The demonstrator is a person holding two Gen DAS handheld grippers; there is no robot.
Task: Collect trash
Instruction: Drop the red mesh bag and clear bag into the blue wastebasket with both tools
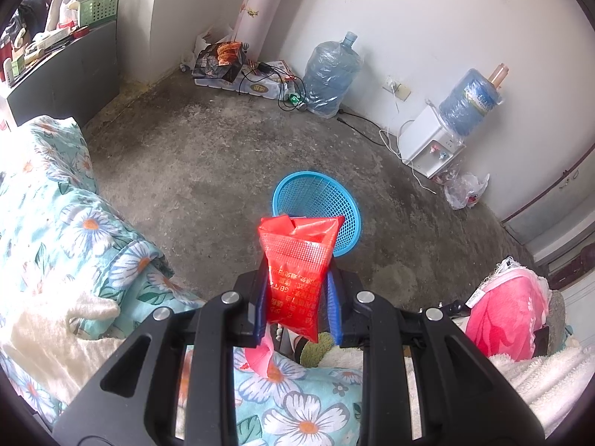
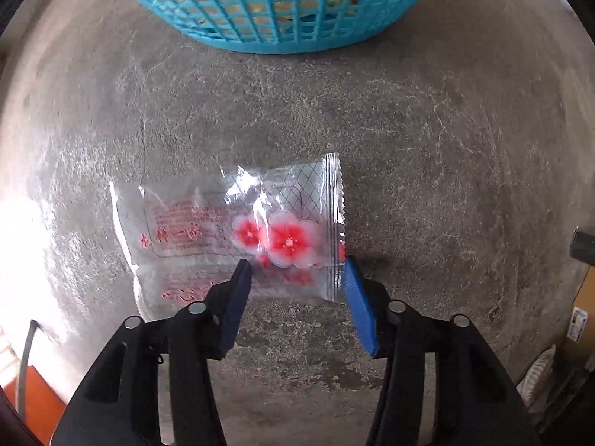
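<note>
Clear flower-printed wrapper (image 2: pixel 238 234) on concrete

The blue basket (image 2: pixel 260 7) is cut off by the top edge.

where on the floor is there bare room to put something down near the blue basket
Bare concrete lies between the blue basket and the floral bedding, and between the basket and the clear wrapper. The far wall is crowded: water jug, dispenser, boxes and cables.
</note>
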